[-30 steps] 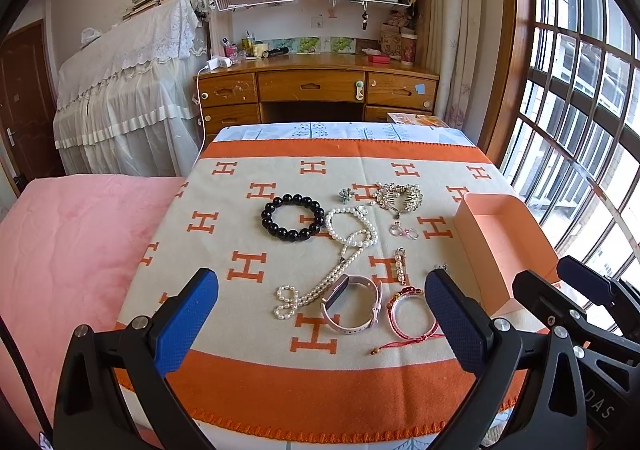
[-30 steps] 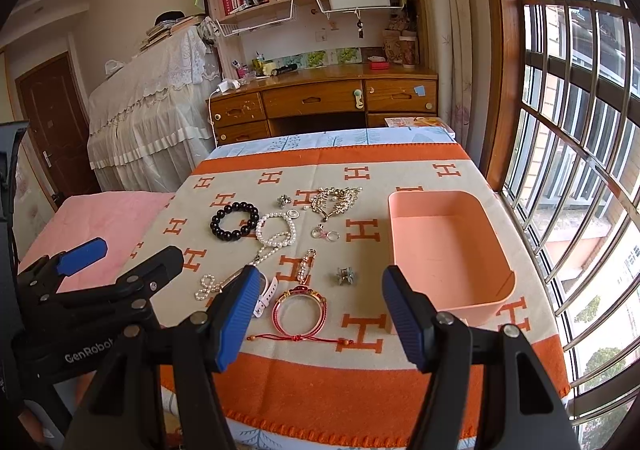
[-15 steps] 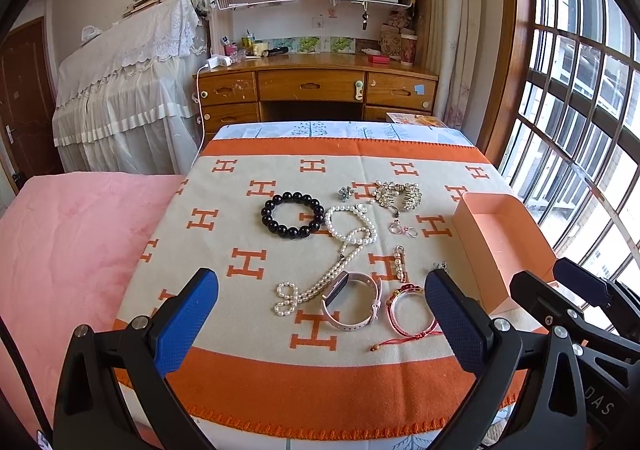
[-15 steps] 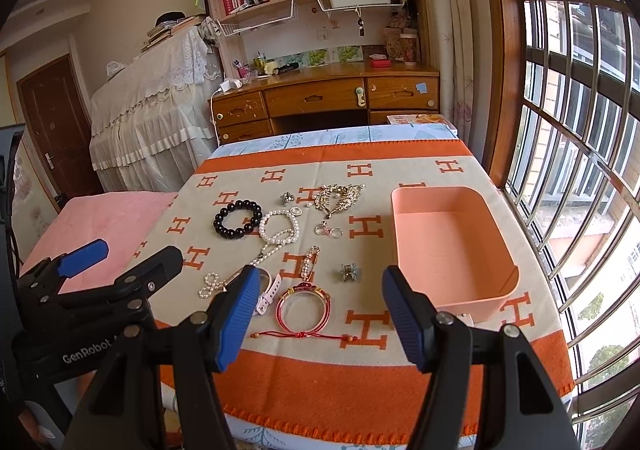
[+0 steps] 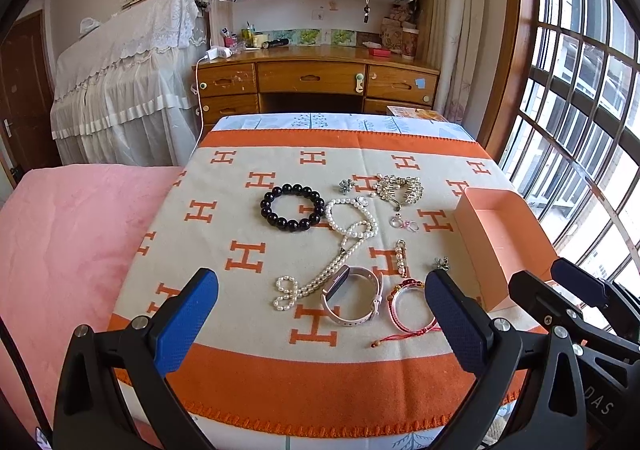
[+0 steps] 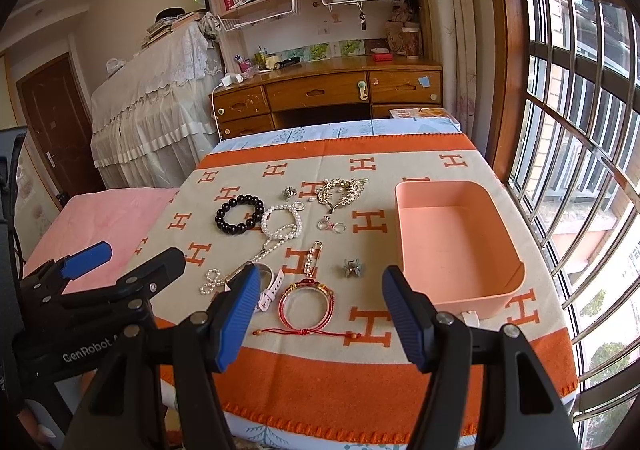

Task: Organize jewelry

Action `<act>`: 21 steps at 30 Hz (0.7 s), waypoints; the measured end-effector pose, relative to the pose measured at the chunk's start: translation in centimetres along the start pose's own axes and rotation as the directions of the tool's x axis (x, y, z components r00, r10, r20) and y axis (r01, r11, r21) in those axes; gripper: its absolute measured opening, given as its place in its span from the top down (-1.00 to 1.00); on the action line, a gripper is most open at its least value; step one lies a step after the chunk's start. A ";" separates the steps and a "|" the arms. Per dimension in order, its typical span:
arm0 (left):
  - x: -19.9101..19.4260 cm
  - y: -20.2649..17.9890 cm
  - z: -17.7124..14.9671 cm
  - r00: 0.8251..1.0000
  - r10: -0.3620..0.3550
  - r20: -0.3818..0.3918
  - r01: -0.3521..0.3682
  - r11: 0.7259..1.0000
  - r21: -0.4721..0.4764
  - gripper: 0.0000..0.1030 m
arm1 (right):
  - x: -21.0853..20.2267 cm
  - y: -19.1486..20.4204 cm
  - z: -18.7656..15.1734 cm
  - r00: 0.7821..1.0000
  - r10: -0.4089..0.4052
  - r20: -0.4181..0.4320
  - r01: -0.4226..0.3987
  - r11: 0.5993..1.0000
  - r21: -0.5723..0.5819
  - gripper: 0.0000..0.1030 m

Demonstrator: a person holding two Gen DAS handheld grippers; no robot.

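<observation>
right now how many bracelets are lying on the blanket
2, counting plain bracelets: the black bead bracelet at the far left of the spread, and the red cord bracelet nearest the grippers, beside the pink watch band. The pearl strand looks like a necklace.

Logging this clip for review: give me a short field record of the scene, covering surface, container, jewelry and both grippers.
surface: orange and beige blanket with an H pattern
container: pink tray, nothing in it, right side
jewelry: black bead bracelet, pearl necklace, red cord bracelet, pink watch, all on the blanket
left gripper: open, holding nothing
right gripper: open, holding nothing
progress: nothing in the tray yet
</observation>
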State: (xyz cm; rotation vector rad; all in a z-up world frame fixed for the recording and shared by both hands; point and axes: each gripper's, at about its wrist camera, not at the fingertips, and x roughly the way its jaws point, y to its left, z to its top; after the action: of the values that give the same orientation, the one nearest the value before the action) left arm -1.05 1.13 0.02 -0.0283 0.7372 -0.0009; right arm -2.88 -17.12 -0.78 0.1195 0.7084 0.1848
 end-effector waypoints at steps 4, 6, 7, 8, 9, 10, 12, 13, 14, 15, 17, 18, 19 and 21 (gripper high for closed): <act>0.4 0.0 -0.1 1.000 0.010 -0.009 -0.010 1.000 0.007 -0.98 | 0.1 0.1 -0.1 1.000 -0.003 -0.003 0.003 1.000 0.001 -0.24; 0.7 0.2 0.0 1.000 0.001 -0.019 -0.001 1.000 0.001 -0.98 | 0.4 -0.1 0.0 1.000 -0.001 -0.010 0.001 1.000 0.003 -0.24; 0.8 0.3 0.1 1.000 -0.005 -0.026 0.005 1.000 -0.002 -0.98 | 1.1 -0.3 0.2 1.000 0.000 -0.016 0.000 1.000 0.001 -0.24; 1.1 0.4 0.1 0.999 -0.014 -0.035 0.014 1.000 -0.004 -0.98 | 1.3 -0.2 0.2 1.000 -0.001 -0.019 0.001 1.000 0.000 -0.24; 1.3 0.5 0.2 0.999 -0.025 -0.042 0.025 1.000 -0.005 -0.98 | 1.4 -0.1 0.2 1.000 0.001 -0.022 -0.001 1.000 -0.002 -0.24; 1.6 0.7 0.3 0.998 -0.043 -0.051 0.042 0.999 -0.005 -0.98 | 1.5 -0.2 0.4 1.000 0.004 -0.026 -0.004 1.000 -0.004 -0.24; 2.1 1.1 0.6 0.995 -0.071 -0.065 0.071 0.997 -0.001 -0.98 | 1.8 -0.1 0.7 0.999 0.008 -0.032 -0.008 1.000 -0.010 -0.24; 2.4 1.5 0.9 0.994 -0.078 -0.072 0.078 0.997 0.001 -0.98 | 1.9 -0.1 1.0 0.999 0.009 -0.036 -0.009 1.000 -0.013 -0.24; 2.6 1.9 1.2 0.994 -0.081 -0.079 0.081 0.997 0.001 -0.98 | 2.1 0.0 1.1 0.999 0.010 -0.039 -0.011 1.000 -0.017 -0.24; 2.7 2.4 1.6 0.992 -0.086 -0.087 0.086 0.996 0.000 -0.98 | 2.4 -0.1 1.4 0.999 0.012 -0.043 -0.013 1.000 -0.021 -0.24; 3.2 3.2 2.5 0.989 -0.098 -0.110 0.100 0.995 0.010 -0.98 | 2.9 -0.2 1.9 0.998 0.020 -0.055 -0.021 0.999 -0.024 -0.24; 3.3 3.7 2.9 0.989 -0.091 -0.115 0.093 0.996 0.014 -0.98 | 3.1 -0.2 2.3 0.997 0.028 -0.066 -0.029 0.999 -0.022 -0.24; 3.5 4.2 3.3 0.990 -0.079 -0.113 0.082 0.996 0.020 -0.98 | 3.5 -0.3 2.6 0.996 0.039 -0.080 -0.040 0.999 -0.020 -0.24; 3.8 5.1 4.1 0.993 -0.057 -0.103 0.061 0.998 0.035 -0.99 | 4.4 -0.5 3.6 0.993 0.053 -0.107 -0.056 0.998 -0.018 -0.24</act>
State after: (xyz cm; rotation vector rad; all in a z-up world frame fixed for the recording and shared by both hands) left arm 4.47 6.29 0.41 -0.0137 0.8385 -0.0735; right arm 2.80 -16.86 -1.00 0.1094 0.8093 0.2523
